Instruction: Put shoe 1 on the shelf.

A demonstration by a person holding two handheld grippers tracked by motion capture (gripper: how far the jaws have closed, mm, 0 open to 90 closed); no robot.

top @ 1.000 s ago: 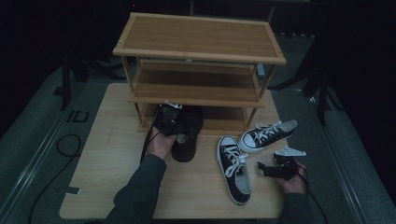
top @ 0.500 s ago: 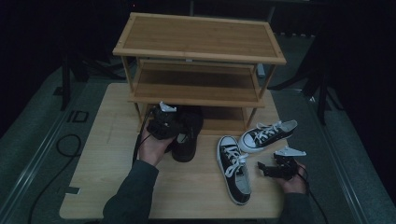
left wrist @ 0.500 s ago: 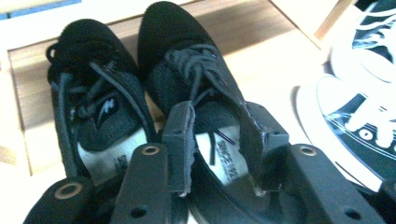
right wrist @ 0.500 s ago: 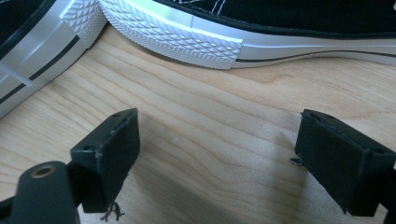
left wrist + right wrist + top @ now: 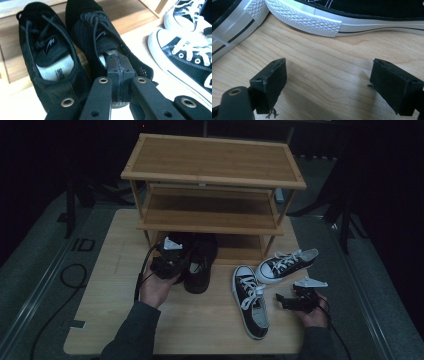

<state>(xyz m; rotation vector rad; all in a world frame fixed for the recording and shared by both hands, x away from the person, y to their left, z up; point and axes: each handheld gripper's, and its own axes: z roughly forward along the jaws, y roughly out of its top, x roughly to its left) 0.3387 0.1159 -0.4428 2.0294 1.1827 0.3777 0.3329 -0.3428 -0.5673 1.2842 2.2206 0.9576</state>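
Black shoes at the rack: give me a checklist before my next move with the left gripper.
1. Left gripper jaws have just been closing, pads now together: ok.
2. Black shoe at the jaws, heel rim pinched between them: cannot tell.
3. Second black shoe clear of the jaws: ok.
4. Bottom shelf bare beside the black shoes: ok.
5. Right gripper open, empty, over the table: ok.

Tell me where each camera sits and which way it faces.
High view: above the person's side, looking forward and down on the light wooden table and three-shelf wooden rack; forearms, left gripper, right gripper show.
Left gripper view: rides that gripper, facing two black mesh lace-up shoes; its jaws have just been closing and meet at one heel, nothing visibly between.
Right gripper view: low over the table, jaws open, empty.
Shared: both gripper views catch the black-and-white canvas sneakers.
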